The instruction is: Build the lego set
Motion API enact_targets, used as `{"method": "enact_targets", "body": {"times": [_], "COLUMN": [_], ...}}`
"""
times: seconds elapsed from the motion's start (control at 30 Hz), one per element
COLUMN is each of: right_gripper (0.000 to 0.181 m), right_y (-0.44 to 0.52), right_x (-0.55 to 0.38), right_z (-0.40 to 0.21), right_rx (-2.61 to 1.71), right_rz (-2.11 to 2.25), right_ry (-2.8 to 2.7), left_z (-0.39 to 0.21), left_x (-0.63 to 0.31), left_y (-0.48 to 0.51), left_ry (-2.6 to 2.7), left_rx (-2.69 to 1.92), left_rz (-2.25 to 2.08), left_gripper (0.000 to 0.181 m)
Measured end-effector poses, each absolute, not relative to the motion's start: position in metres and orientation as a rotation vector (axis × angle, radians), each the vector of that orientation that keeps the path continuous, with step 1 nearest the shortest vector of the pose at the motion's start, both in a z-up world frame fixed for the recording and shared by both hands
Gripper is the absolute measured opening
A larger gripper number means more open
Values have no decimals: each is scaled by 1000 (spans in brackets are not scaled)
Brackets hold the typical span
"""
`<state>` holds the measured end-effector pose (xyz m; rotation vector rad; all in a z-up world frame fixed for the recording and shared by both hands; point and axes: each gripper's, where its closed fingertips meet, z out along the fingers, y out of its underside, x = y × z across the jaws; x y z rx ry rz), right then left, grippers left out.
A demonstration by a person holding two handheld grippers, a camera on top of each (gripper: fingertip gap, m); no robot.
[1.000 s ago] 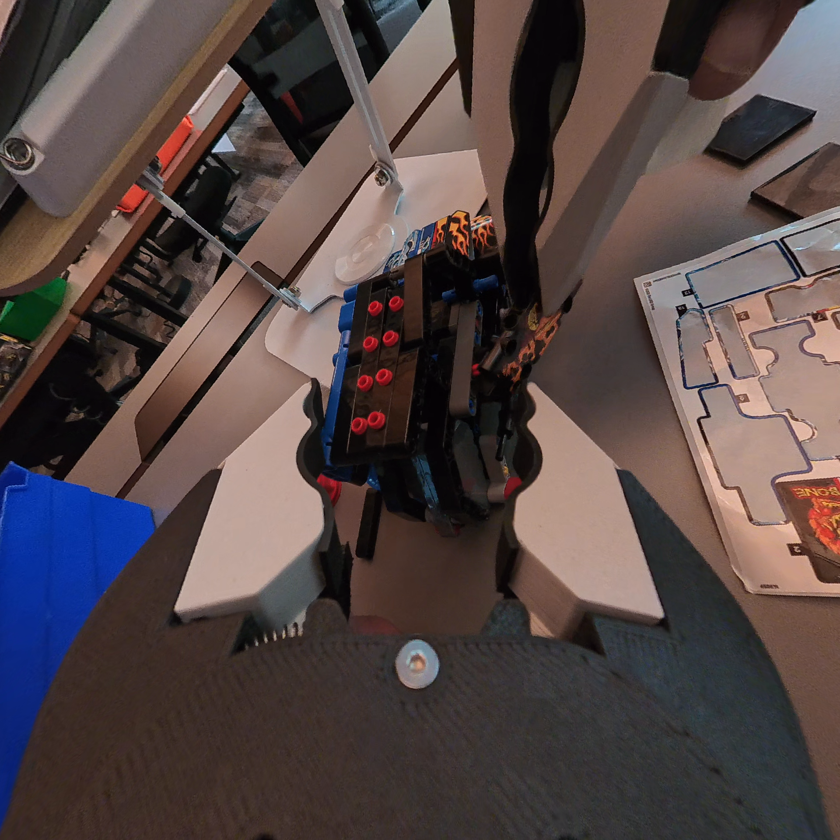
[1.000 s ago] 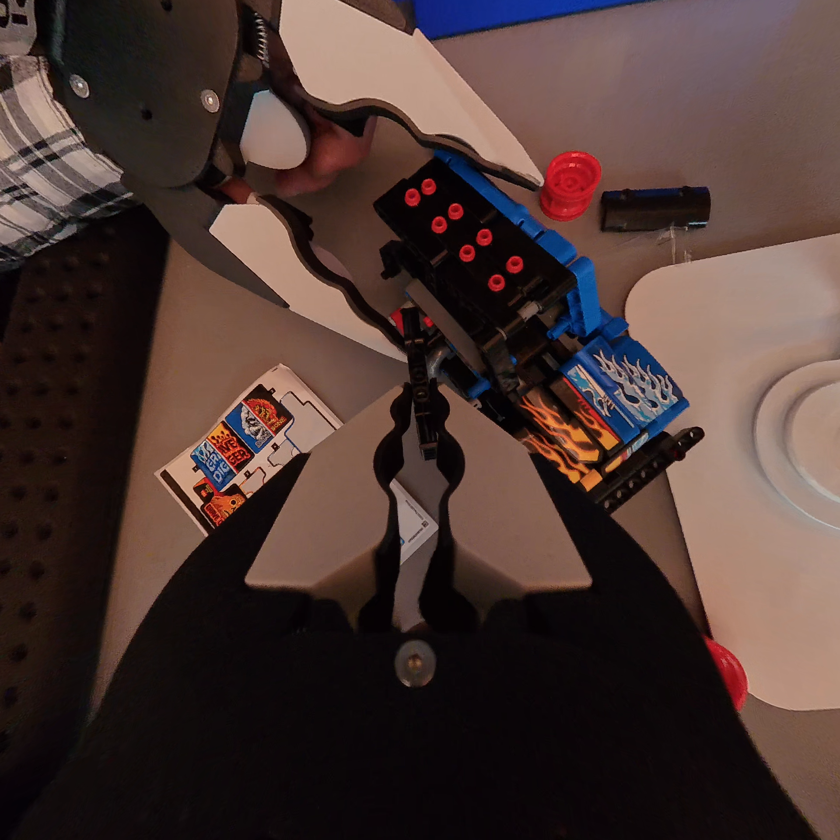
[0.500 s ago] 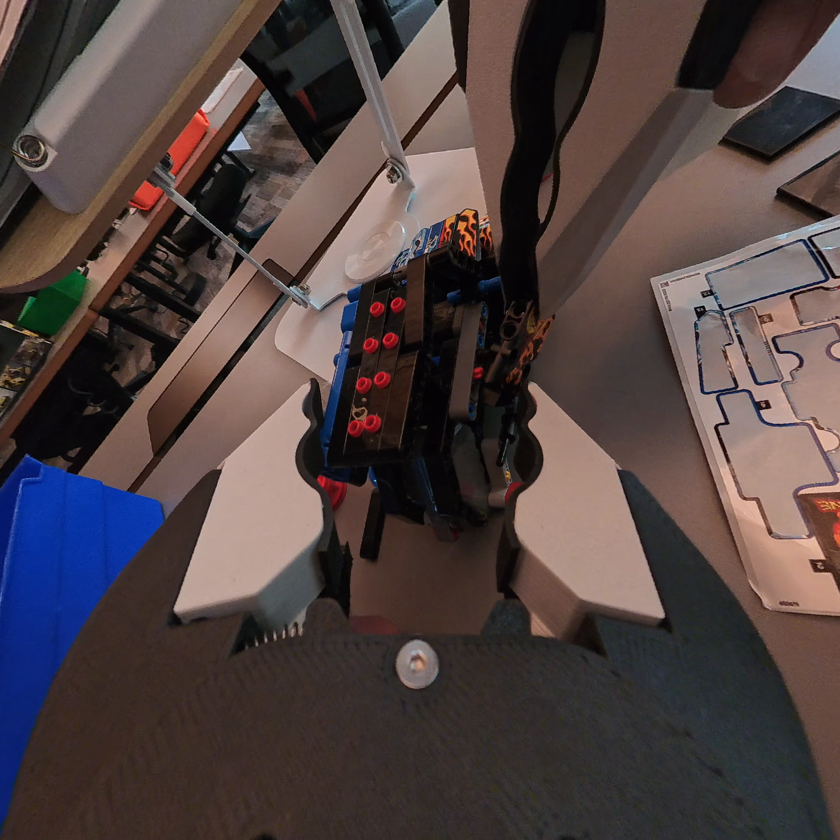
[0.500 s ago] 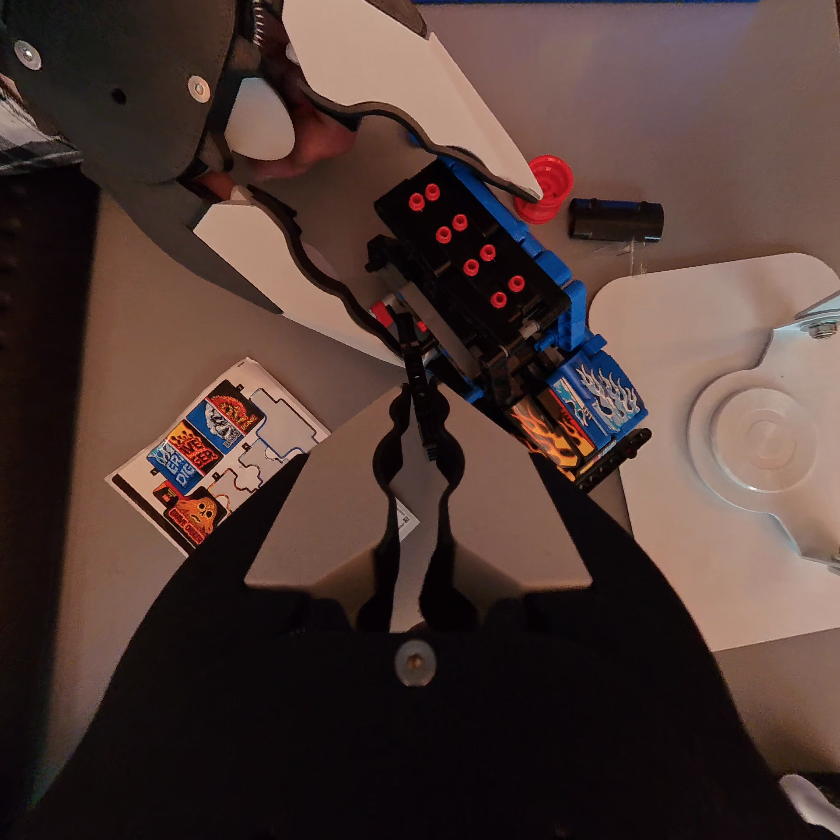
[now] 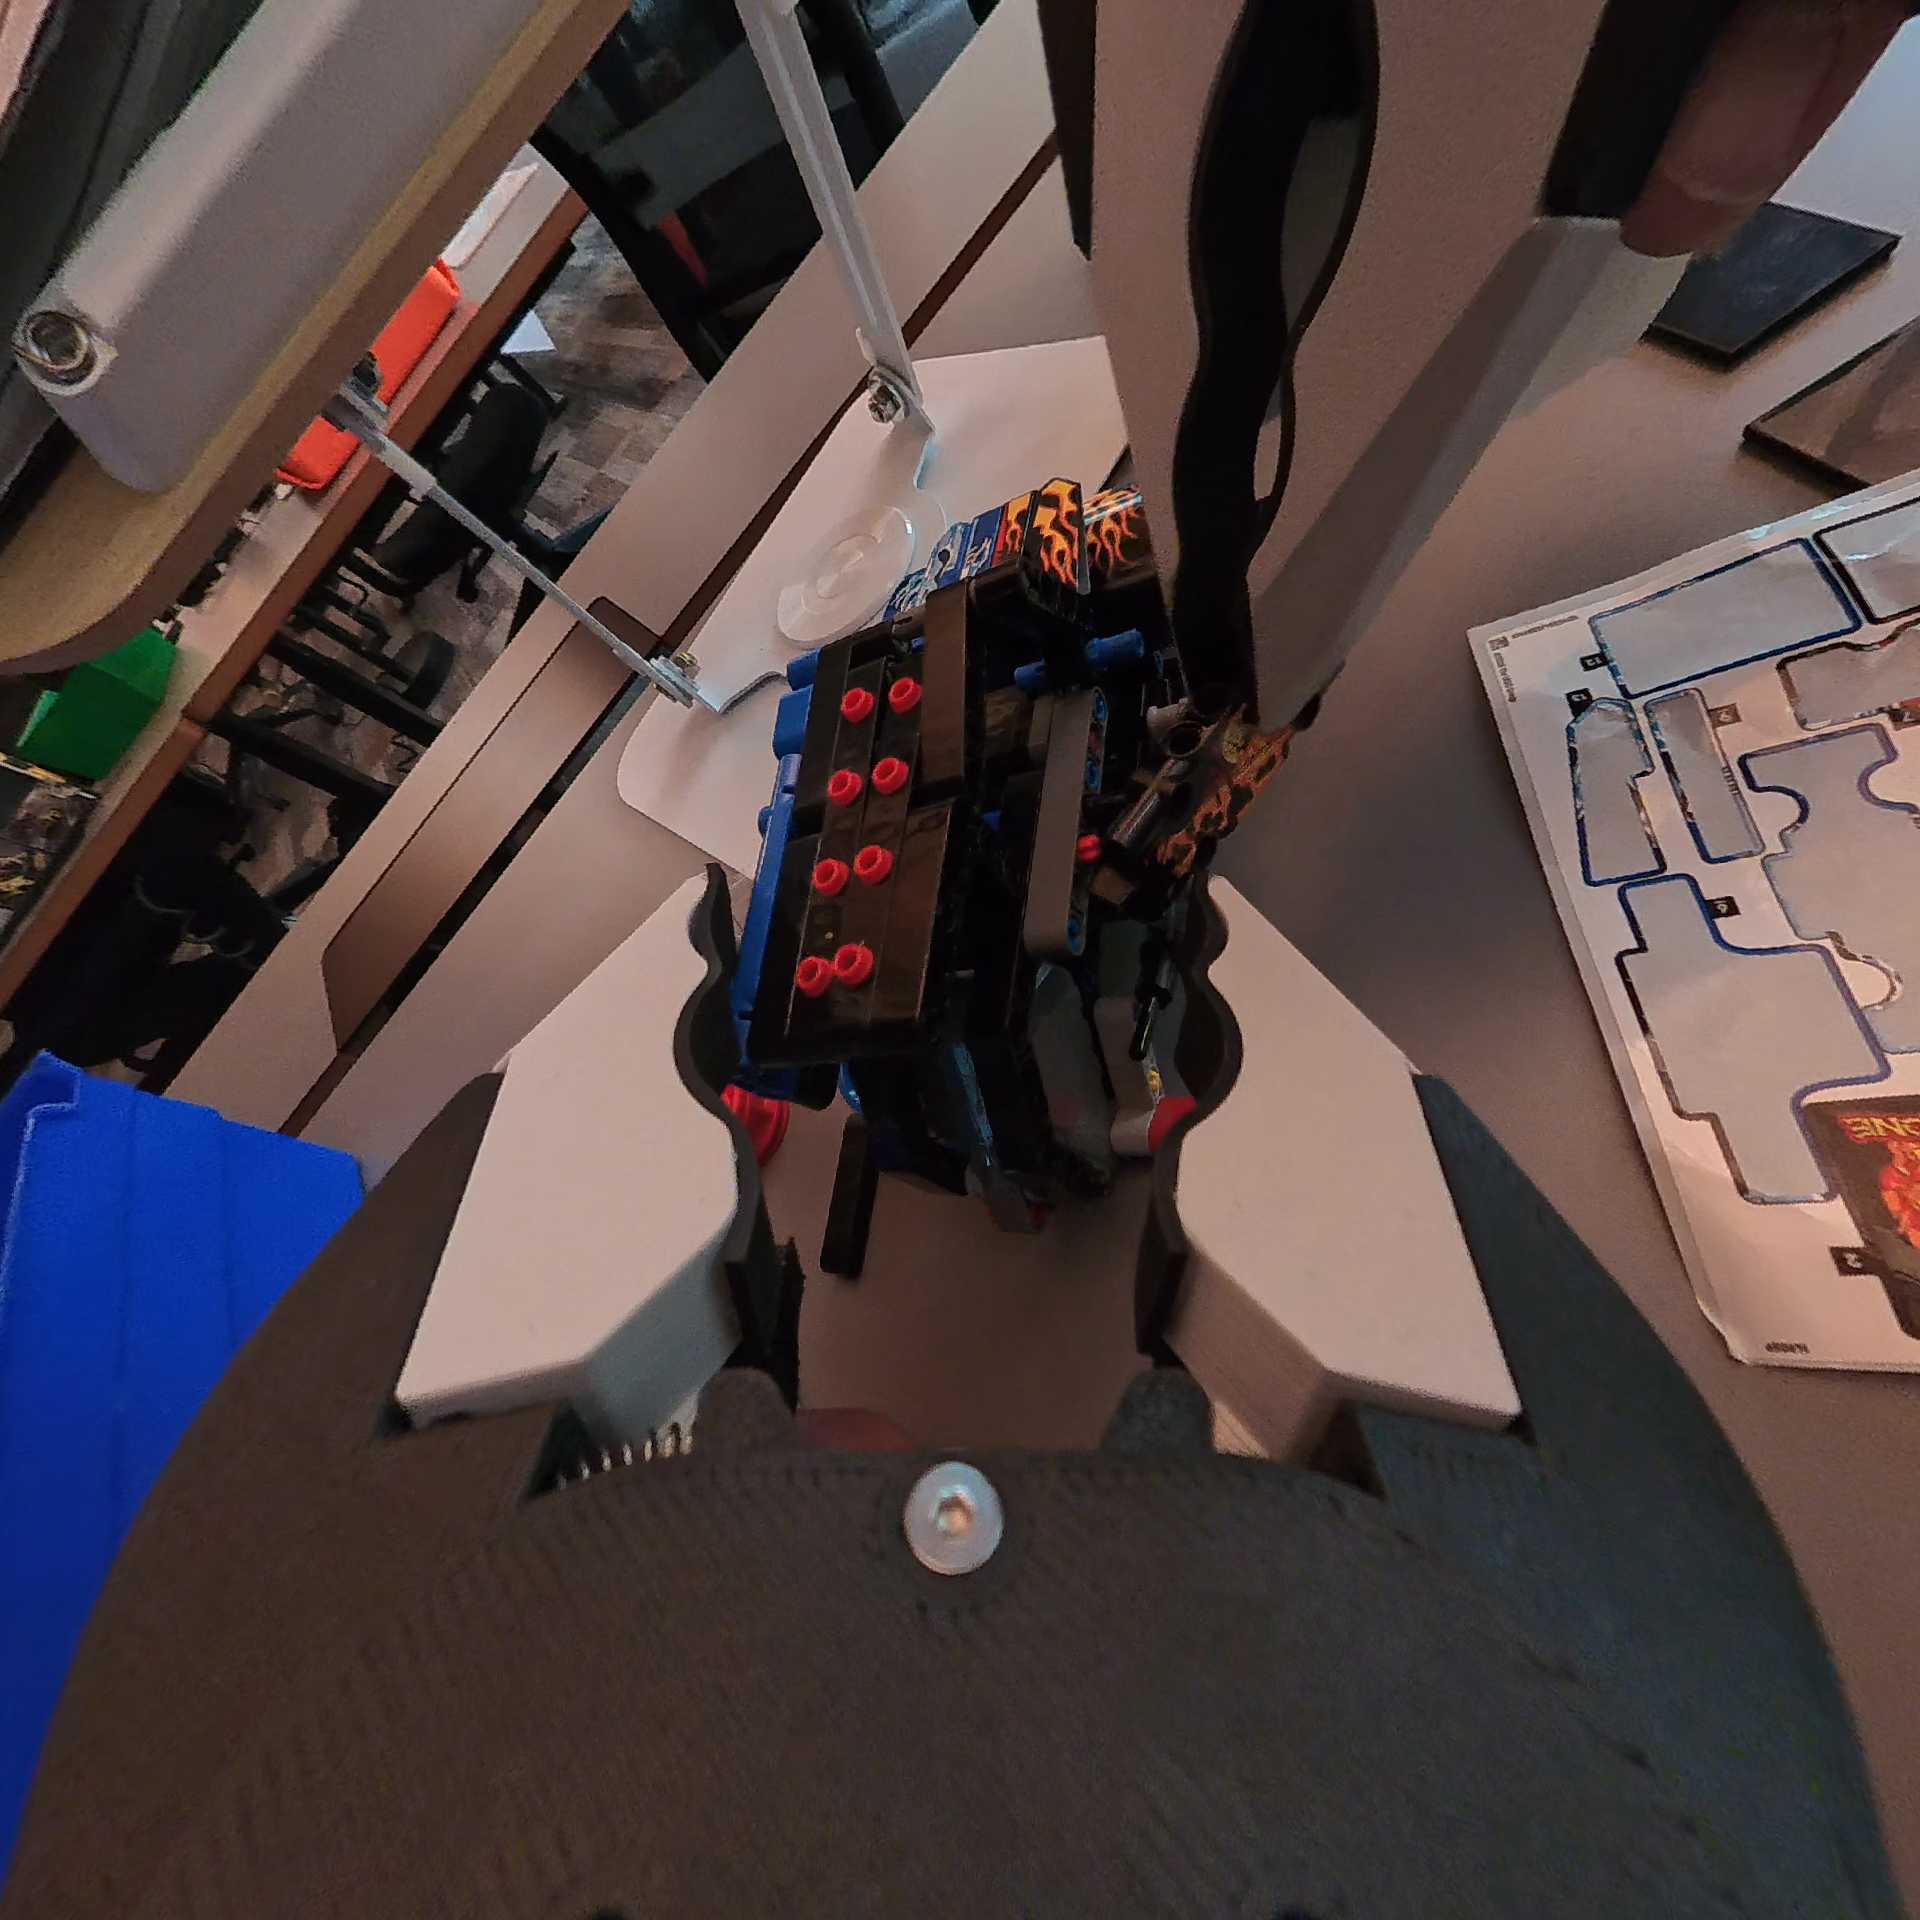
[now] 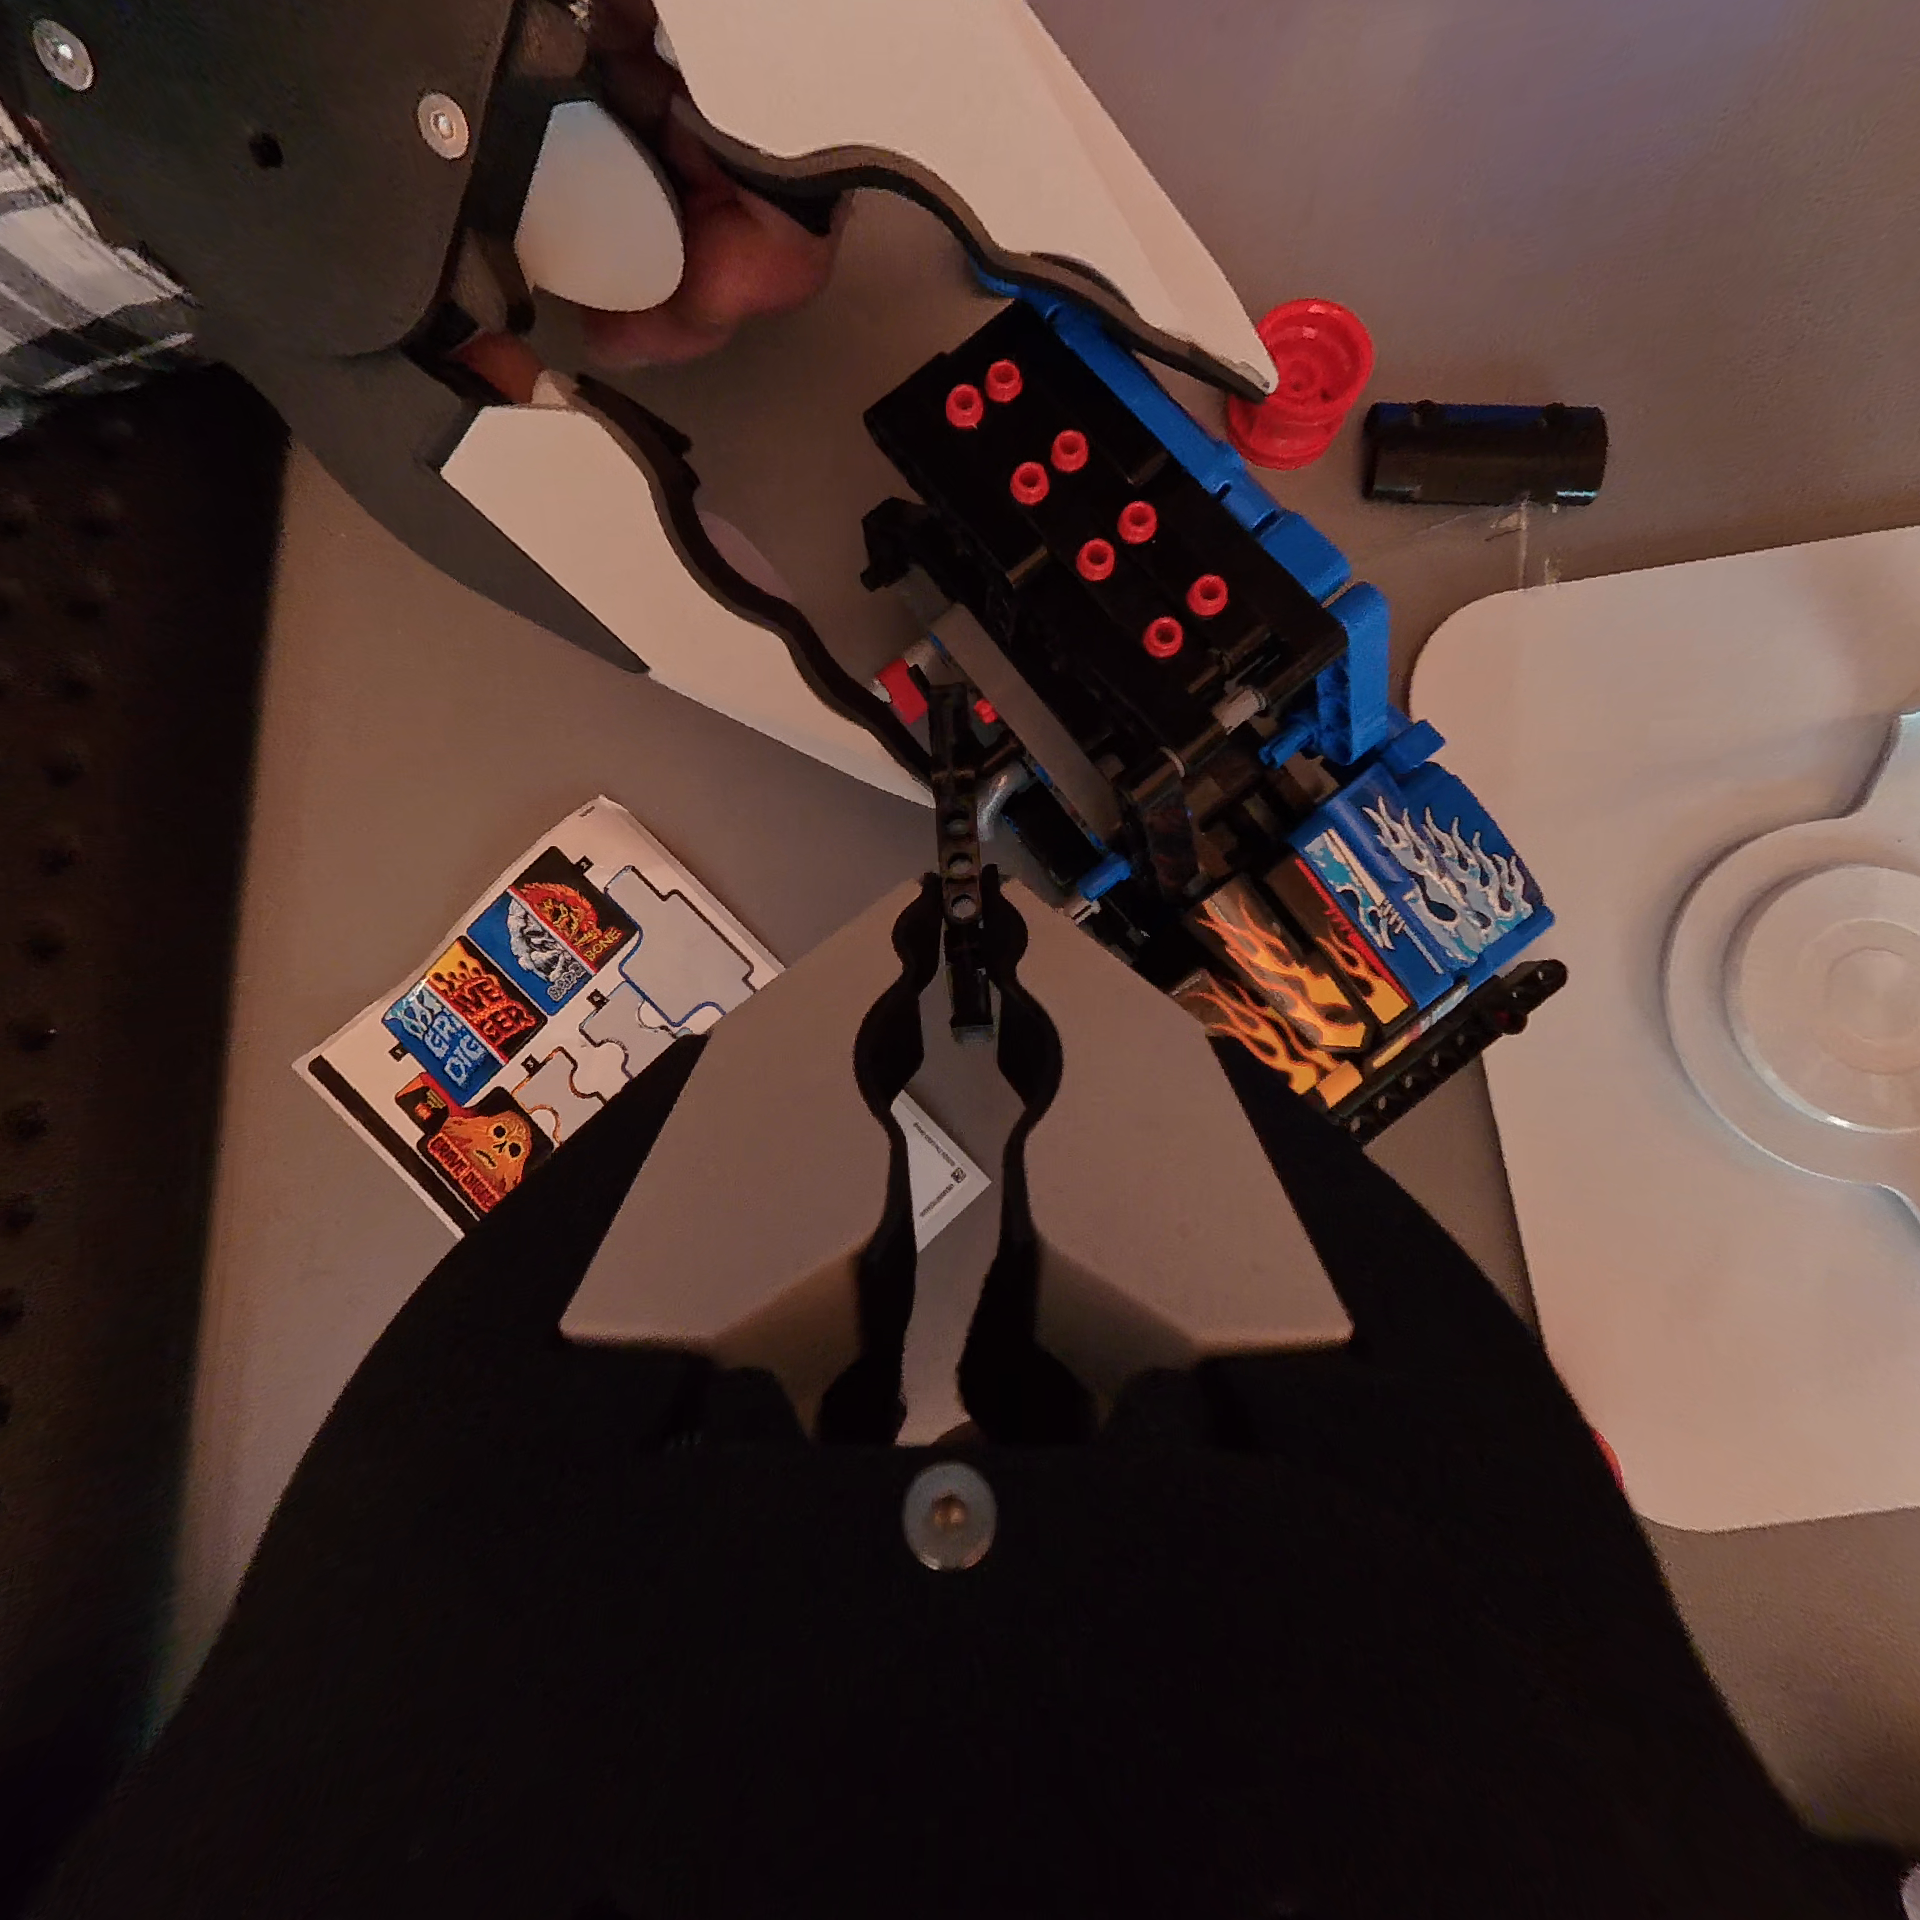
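Left wrist view: the left claw (image 5: 961, 997) is clamped on the rear of the black-and-blue brick truck model with flame panels (image 5: 935, 831), which lies on the grey surface (image 5: 1455, 935). Eight red studs dot its black deck. Rigid but likely to shed parts; best held by the chassis sides.

Right wrist view: the right claw (image 6: 961, 914) is clamped on one thin black holed beam (image 6: 958, 862), meeting the model's side. Beyond the model lie one red wheel hub (image 6: 1304, 379) and one black cylinder (image 6: 1486, 452).

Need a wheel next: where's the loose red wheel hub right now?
In the right wrist view, the red wheel hub lies on the table beyond the lego truck, at the left gripper's far fingertip, with a black cylinder piece just right of it.
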<state>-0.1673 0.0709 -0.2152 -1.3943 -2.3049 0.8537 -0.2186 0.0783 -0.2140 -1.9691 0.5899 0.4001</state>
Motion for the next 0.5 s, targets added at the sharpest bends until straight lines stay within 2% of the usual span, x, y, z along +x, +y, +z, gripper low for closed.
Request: {"method": "enact_targets", "body": {"times": [0.13,0.3,0.5], "right_gripper": [5,5,5], "right_y": [69,63,65], "right_x": [-168,-168,-170], "right_z": [-217,-227,-221], "right_rx": [-1379,-1342,-1340], "right_rz": [881,856,887], "right_ry": [-2312,-2362,-2332], "left_z": [-214,-213,-212], "left_x": [-220,-211,-216], "left_y": [75,71,73], "left_ry": [575,552,552], "left_rx": [-1981,-2002,-1993], "left_rz": [366,238,301], "left_gripper": [84,97,87]}}
